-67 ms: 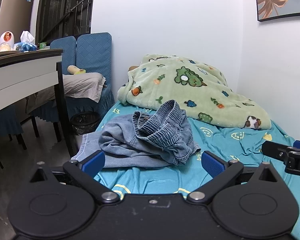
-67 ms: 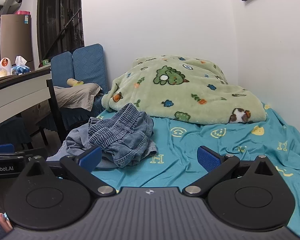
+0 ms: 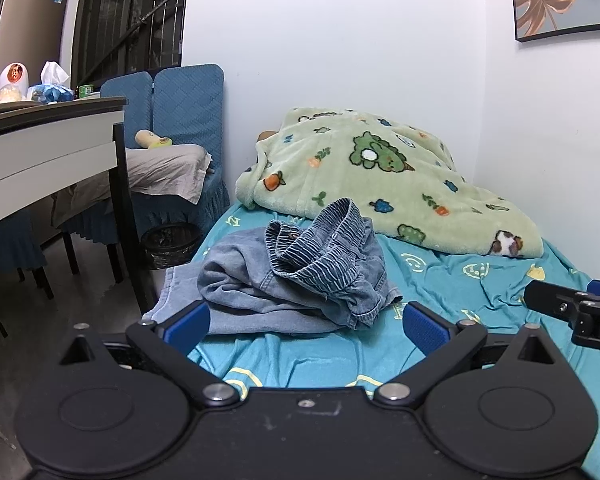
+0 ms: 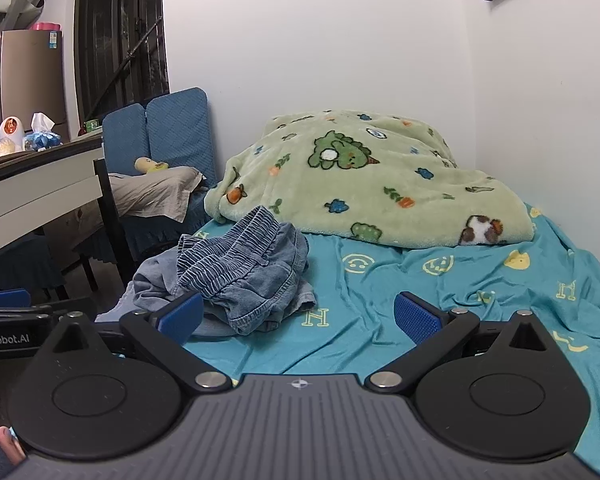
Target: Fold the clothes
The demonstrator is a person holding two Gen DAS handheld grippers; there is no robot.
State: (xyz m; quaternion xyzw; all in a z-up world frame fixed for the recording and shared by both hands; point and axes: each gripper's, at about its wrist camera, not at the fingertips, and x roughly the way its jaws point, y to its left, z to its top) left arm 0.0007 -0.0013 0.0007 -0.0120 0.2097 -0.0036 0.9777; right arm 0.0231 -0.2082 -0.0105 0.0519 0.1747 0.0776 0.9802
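A crumpled heap of blue denim clothes lies on the teal bed sheet near the bed's left edge; a ribbed elastic waistband sticks up on top. My left gripper is open and empty, just in front of the heap. In the right wrist view the heap lies ahead to the left. My right gripper is open and empty, over the sheet to the heap's right. Each gripper shows at the edge of the other's view.
A green fleece blanket is bunched at the bed's far end against the white wall. A desk, blue-covered chairs and a dark bin stand left of the bed.
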